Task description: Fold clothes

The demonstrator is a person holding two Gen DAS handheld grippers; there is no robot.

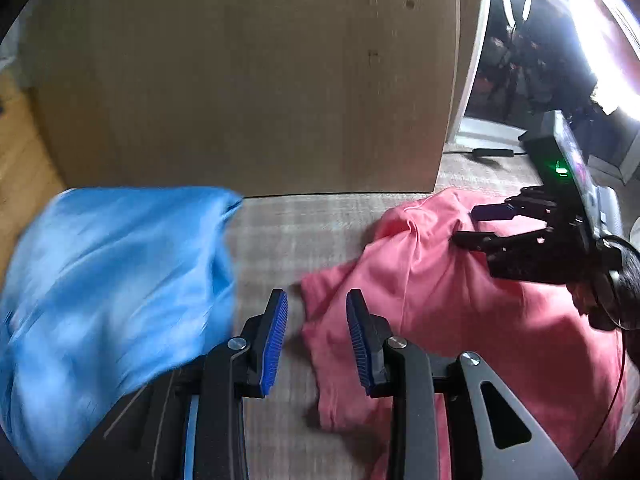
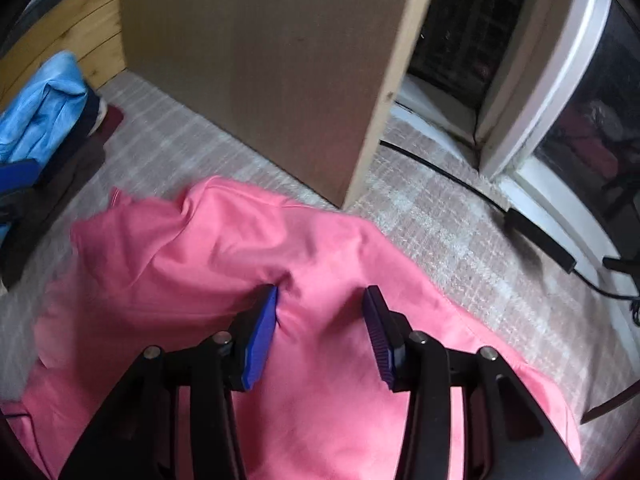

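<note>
Blue-padded fingers [image 2: 262,336] of the right gripper [image 2: 320,336] stand apart, unclosed, over a pink garment [image 2: 224,248], with a raised ridge of its cloth between them; the left-hand pad touches the fabric, no grip. Garment lies crumpled on a pale checked carpet [image 2: 460,248], creased, one edge lifted toward a tall wooden panel [image 2: 260,80]. Left gripper [image 1: 316,336] also has its fingers parted, hovering above bare carpet at the pink garment's edge, holding nothing. One blue garment [image 1: 112,280], shiny, blurred, sits to the left, apart from the pink one. Count: two grippers, one pink garment, one blue garment; darker clothes [image 2: 60,184] beside the blue, number unclear.
</note>
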